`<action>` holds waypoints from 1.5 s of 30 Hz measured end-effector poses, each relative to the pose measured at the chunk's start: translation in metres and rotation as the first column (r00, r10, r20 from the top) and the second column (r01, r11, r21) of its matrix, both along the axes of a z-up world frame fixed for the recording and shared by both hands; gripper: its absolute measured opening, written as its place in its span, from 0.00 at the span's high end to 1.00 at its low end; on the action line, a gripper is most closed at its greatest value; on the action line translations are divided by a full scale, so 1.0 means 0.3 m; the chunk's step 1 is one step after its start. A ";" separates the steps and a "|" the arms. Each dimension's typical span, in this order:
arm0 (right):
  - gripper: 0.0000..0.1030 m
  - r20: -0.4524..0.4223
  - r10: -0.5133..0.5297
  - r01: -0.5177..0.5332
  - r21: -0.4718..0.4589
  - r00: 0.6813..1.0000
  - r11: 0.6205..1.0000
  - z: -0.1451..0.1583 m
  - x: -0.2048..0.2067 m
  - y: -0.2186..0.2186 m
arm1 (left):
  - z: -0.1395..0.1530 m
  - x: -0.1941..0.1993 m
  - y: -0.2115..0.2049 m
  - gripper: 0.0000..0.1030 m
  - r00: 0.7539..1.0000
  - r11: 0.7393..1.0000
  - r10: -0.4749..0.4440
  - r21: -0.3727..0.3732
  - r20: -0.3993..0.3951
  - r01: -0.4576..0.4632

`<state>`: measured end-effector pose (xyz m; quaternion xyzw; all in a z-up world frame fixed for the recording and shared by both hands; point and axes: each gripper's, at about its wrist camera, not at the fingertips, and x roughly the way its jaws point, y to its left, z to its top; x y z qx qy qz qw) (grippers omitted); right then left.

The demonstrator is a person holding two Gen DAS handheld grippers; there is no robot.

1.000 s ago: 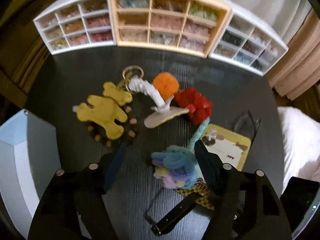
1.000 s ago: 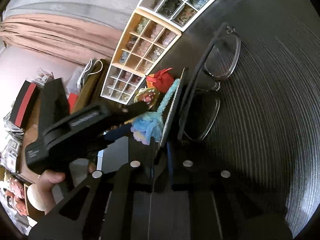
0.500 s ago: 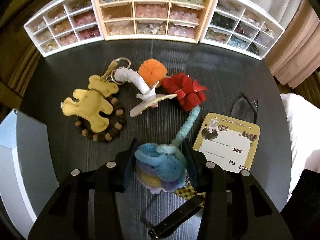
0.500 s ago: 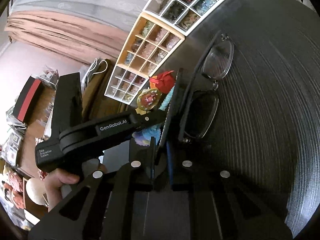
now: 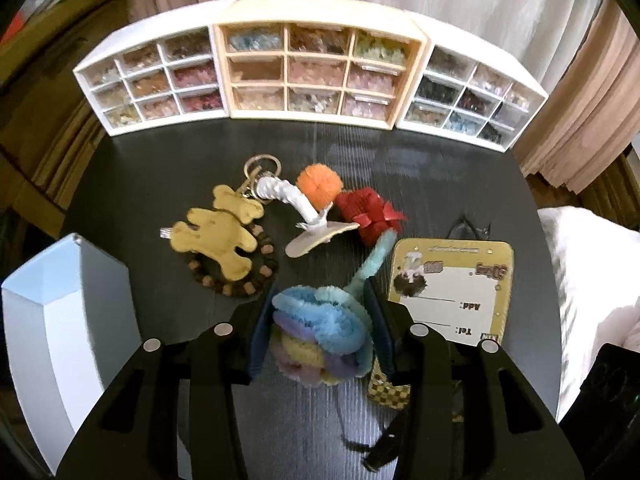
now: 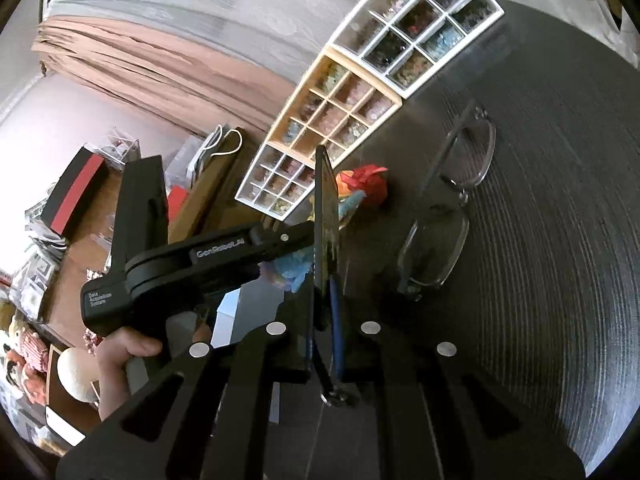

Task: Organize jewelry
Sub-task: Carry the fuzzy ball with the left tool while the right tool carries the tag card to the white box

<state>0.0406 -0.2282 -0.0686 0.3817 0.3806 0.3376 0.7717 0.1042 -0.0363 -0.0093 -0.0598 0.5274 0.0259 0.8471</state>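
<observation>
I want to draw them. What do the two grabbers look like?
Both are black plastic with silver round screws and dark blue pads on the fingers. The left gripper has a long black body with white letters, "GenRobot.AI". A bare hand holds its handle. No cables show.

Yellow-edged card (image 5: 452, 284) on the black table, seen upside down in left wrist view: "Tel:" on its nearer line, "Add:" on the next one; small banner and decorative word along its far edge too blurred to read. Left gripper (image 6: 304, 256), seen side-on in right wrist view: white lettering "GenRobot.AI" along its upper body, and approx. "Data Acquisition System" in three short lines at the handle end, small and partly blurred. No other legible text, nos. or labels on anything else in either view.
</observation>
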 end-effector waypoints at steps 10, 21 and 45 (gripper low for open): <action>0.93 0.044 -0.038 0.038 0.003 0.998 0.999 0.051 -0.033 -0.016 | 0.147 -0.078 0.096 0.57 0.995 0.999 0.032 -0.021 0.096 -0.030; 0.94 0.082 -0.040 0.043 -0.027 0.996 0.999 0.095 -0.073 0.014 | 0.275 -0.206 0.263 0.57 0.978 0.995 0.098 -0.033 0.185 -0.094; 0.95 0.189 0.103 -0.095 -0.052 0.977 0.994 0.250 -0.149 0.230 | 0.080 -0.501 0.660 0.57 0.945 0.946 0.316 -0.107 0.089 -0.306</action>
